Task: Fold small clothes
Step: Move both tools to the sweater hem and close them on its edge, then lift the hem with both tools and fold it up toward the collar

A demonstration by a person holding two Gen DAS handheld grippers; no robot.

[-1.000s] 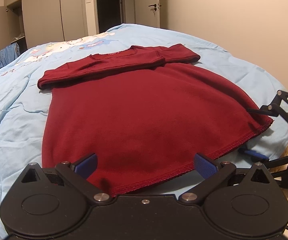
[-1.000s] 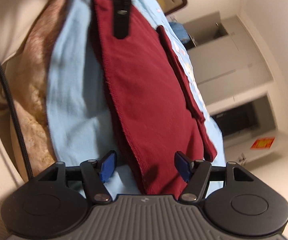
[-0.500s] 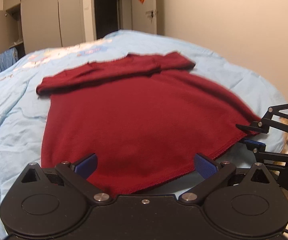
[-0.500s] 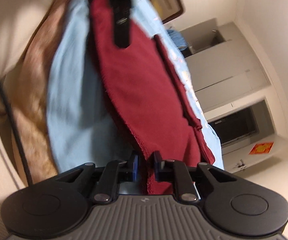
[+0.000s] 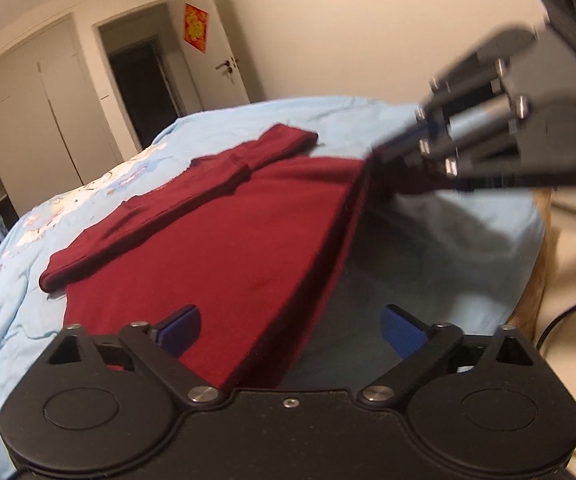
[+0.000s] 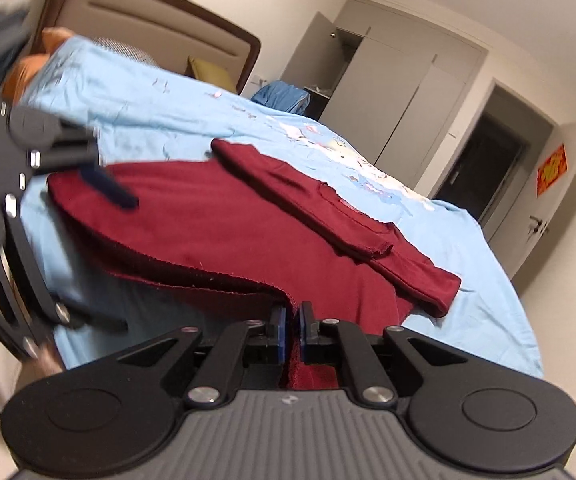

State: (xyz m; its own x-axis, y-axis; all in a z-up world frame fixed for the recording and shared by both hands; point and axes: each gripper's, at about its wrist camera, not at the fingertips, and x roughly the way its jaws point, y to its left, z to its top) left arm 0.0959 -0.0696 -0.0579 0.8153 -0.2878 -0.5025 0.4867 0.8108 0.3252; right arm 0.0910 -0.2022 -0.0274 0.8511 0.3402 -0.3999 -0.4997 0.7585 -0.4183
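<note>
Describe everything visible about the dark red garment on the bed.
The dark red garment is a soft knit top lying on a light blue bedspread. Its sleeves are folded across the upper part in a band. The stitched hem faces the grippers. The right gripper is shut on one hem corner and lifts it, so that edge rises off the bedspread. The left gripper is open around the hem, not pinching.

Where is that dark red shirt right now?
The dark red shirt lies spread on the light blue bedspread, its near hem corner pinched in the right gripper.
</note>
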